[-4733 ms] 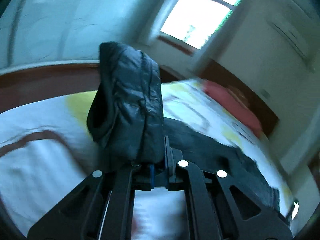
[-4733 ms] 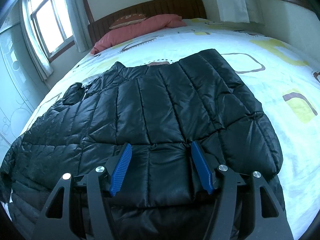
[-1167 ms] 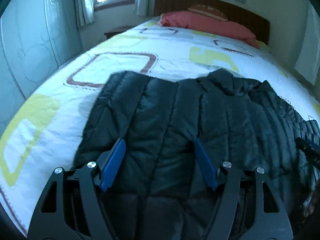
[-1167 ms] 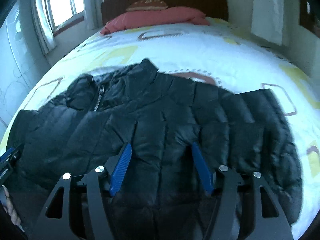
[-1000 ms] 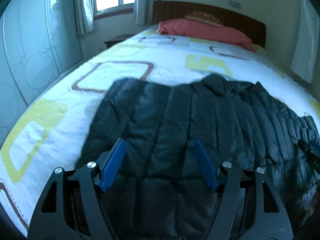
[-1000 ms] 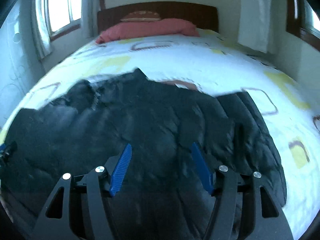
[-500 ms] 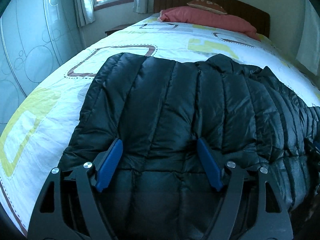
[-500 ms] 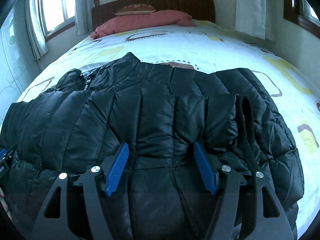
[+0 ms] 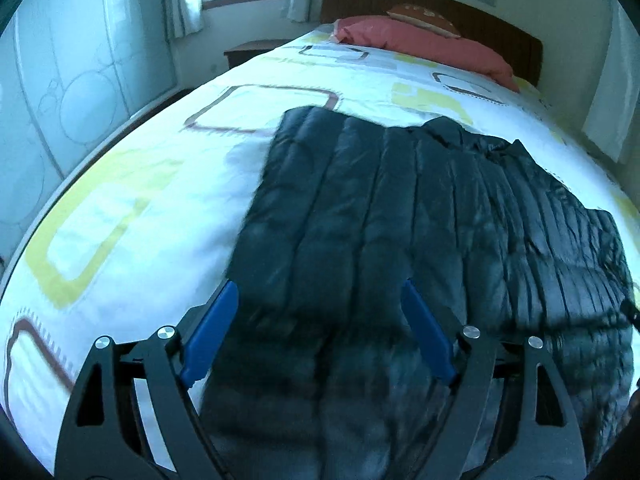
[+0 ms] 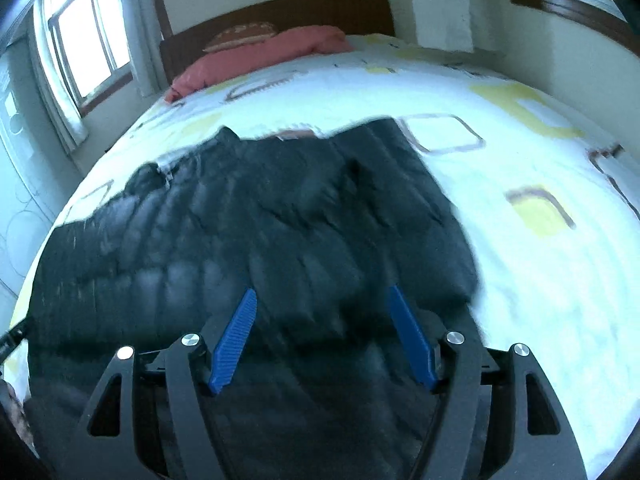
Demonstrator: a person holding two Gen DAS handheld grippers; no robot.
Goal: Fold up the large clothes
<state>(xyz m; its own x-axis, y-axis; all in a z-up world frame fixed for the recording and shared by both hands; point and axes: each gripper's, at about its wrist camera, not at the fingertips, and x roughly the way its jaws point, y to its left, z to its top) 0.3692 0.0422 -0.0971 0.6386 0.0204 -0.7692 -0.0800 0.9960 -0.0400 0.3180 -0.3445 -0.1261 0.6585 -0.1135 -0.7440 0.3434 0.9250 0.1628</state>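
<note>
A black quilted puffer jacket [image 9: 400, 208] lies spread on the bed, its collar toward the pillows. In the right wrist view the same jacket [image 10: 260, 232] fills the middle, blurred by motion. My left gripper [image 9: 318, 288] hovers over the jacket's near left part. Its jaws are opening, and the blue pads [image 9: 210, 336] touch no fabric. My right gripper [image 10: 322, 292] hangs over the near right part with its jaws wide apart. Only the jacket lying below shows between its pads [image 10: 412, 336].
The bed cover [image 9: 140, 208] is white with yellow and brown squares and surrounds the jacket. Pink pillows [image 9: 420, 44] lean on a dark wooden headboard [image 10: 280, 12]. A pale wardrobe [image 9: 60, 100] and a nightstand [image 9: 256, 48] stand left of the bed, under a window.
Several seconds ago the left gripper held a raised fold of the jacket; now the jacket lies flat. In the last half second both grippers drew back from it, and the left jaws widened.
</note>
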